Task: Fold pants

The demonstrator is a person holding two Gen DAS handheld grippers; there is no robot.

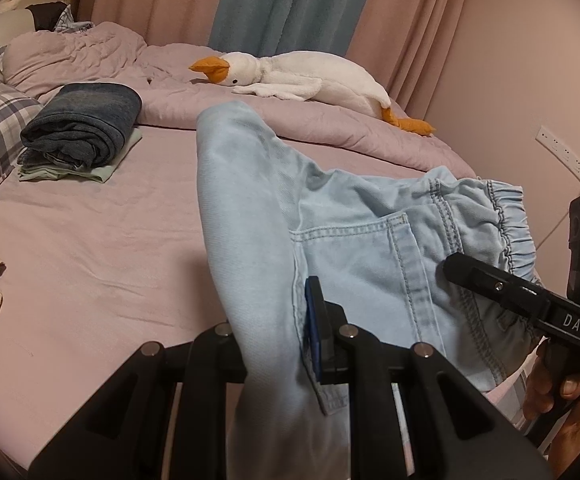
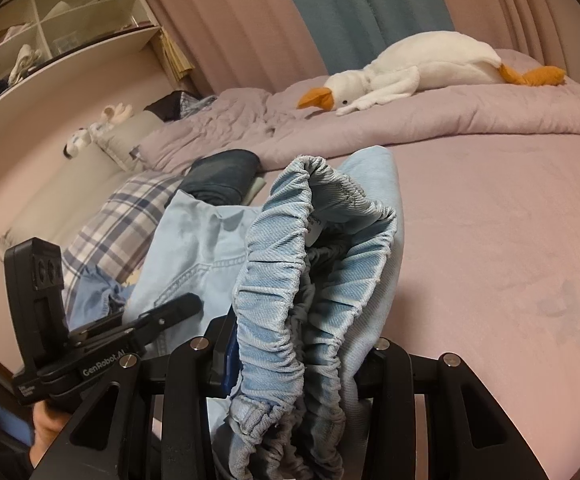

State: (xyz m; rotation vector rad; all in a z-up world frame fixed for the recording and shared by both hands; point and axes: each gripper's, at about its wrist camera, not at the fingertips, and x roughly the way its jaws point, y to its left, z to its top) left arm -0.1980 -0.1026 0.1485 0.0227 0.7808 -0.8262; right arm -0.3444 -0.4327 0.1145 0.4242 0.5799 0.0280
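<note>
Light-blue pants [image 1: 329,216] bunched, lifted off bed [image 1: 90,240]. My left gripper [image 1: 278,344] pinches leg fabric; right gripper [image 2: 290,364] clamps elastic waistband [image 2: 274,292].

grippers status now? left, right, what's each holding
Left gripper: shut on the light blue pants, at the leg fabric.
Right gripper: shut on the same pants' elastic waistband.

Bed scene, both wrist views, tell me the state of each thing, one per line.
light blue pants: bunched, lifted, clamped at both ends
left gripper: shut on pants fabric
right gripper: shut on elastic waistband
dark jeans: folded, stacked on bed
plush goose: lying flat on duvet
</note>
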